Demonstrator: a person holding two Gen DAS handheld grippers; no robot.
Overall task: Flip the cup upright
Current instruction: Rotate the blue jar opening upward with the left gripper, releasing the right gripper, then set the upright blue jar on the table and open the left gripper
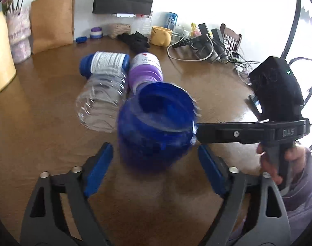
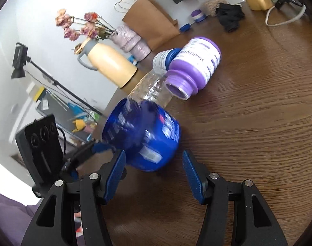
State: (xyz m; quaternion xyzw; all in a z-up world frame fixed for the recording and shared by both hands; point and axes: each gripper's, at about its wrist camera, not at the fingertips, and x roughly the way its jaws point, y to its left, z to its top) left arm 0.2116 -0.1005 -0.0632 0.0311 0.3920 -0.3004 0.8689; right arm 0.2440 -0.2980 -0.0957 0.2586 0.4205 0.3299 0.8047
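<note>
Wood bench (image 1: 43, 123) cluttered | blue cup (image 1: 156, 127) tilted, blurred, just before clear bottle (image 1: 102, 102) and purple jar (image 1: 145, 69) | your left gripper (image 1: 154, 164) and right gripper (image 2: 154, 176) fingers apart, cup unheld | risk: cup tips, knocks the bottle.
</note>
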